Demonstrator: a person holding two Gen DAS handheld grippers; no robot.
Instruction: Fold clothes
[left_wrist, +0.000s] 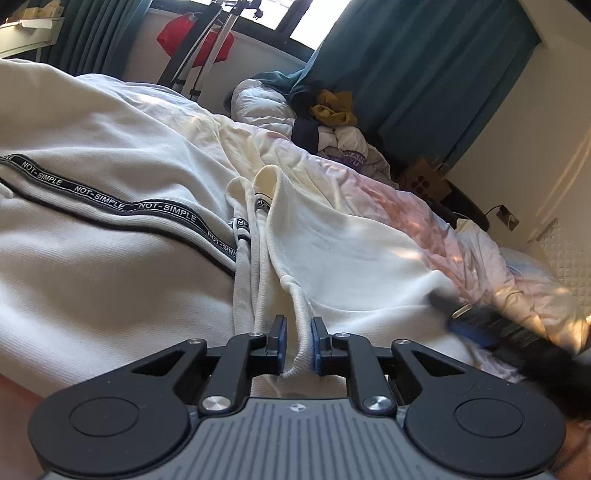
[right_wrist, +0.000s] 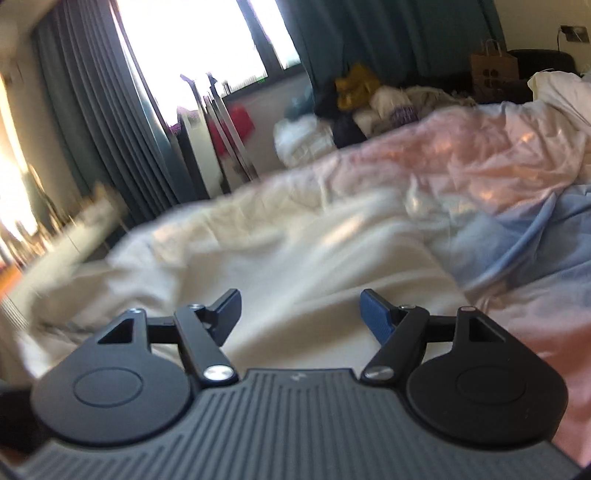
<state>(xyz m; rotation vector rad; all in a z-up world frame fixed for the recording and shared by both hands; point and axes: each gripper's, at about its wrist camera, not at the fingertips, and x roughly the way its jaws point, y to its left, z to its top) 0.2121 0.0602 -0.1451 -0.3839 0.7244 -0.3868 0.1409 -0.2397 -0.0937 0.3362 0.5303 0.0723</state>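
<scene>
A white hoodie (left_wrist: 110, 258) with a black "NOT-SIMPLE" tape (left_wrist: 110, 201) lies spread on the bed in the left wrist view. Its ribbed hem edge (left_wrist: 301, 354) runs between the fingers of my left gripper (left_wrist: 297, 343). The jaws stand slightly apart, with a gap beside the left pad, so the hem lies loose between them. In the blurred right wrist view my right gripper (right_wrist: 301, 314) hangs wide open above the white fabric (right_wrist: 277, 266), holding nothing. It also shows as a dark blur (left_wrist: 487, 332) at the right of the left wrist view.
A pink and blue duvet (right_wrist: 498, 162) covers the far side of the bed. A heap of clothes (left_wrist: 332, 122) lies by the teal curtain (left_wrist: 424, 74). A metal rack (left_wrist: 199, 51) with a red item and a paper bag (right_wrist: 493, 66) stand beyond the bed.
</scene>
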